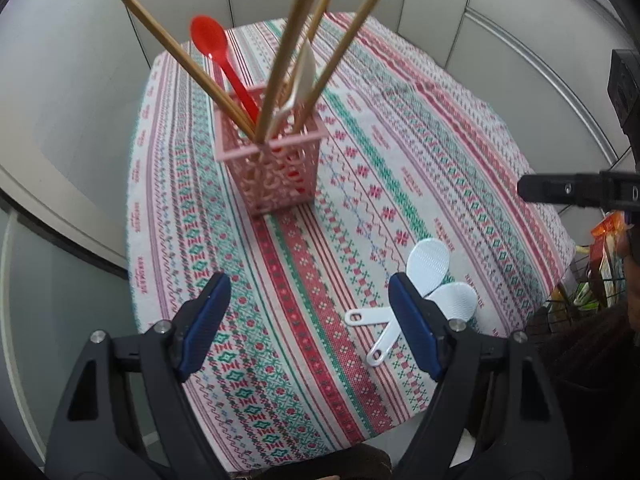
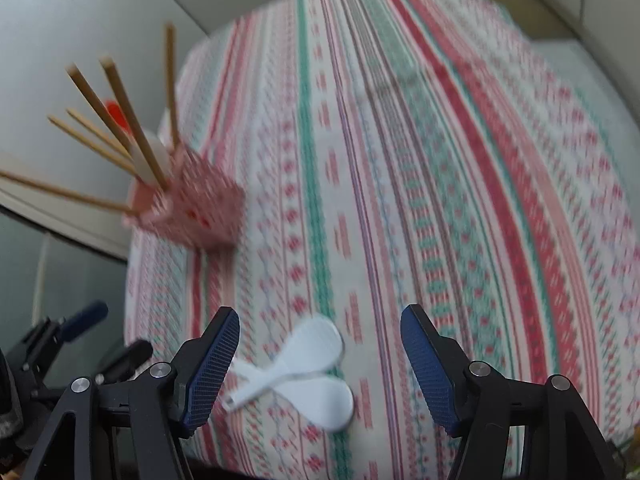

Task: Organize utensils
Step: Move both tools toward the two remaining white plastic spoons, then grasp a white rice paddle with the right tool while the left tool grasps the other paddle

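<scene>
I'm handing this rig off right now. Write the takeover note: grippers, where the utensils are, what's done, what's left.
Left gripper: open, nothing between the jaws, above the tablecloth.
Right gripper: open, holding nothing, over the two white rice paddles.
Pink holder: upright on the cloth, already holding the chopsticks, a red spoon and one white utensil.
Left to do: the two rice paddles lie crossed on the cloth near the front edge, handles overlapping. Pick each up and stand it in the holder. The right-wrist view is blurred, so check alignment before closing.
</scene>
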Demonstrator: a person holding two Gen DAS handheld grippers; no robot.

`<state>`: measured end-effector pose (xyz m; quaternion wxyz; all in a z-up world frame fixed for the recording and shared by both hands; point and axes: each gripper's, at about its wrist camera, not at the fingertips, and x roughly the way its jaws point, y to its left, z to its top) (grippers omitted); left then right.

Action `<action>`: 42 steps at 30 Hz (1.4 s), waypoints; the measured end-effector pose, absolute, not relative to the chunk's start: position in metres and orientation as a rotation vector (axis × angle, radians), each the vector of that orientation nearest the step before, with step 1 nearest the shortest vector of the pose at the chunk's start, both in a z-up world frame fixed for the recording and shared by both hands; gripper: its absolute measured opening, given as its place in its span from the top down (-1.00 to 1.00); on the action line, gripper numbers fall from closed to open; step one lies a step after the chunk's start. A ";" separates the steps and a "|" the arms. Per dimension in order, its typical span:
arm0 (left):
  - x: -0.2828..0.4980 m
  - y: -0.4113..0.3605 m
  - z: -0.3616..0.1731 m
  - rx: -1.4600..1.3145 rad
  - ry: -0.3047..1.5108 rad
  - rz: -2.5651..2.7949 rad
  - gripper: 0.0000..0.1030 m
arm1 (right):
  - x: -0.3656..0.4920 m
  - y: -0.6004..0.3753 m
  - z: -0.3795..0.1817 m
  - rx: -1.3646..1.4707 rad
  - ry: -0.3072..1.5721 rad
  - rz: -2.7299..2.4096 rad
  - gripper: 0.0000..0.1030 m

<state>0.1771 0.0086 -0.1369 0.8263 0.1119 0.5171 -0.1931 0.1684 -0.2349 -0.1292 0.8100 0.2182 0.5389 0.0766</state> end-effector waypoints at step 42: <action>0.187 -0.027 -0.185 0.276 1.229 -0.462 -0.57 | 0.157 -0.254 -0.191 0.502 1.357 0.220 0.91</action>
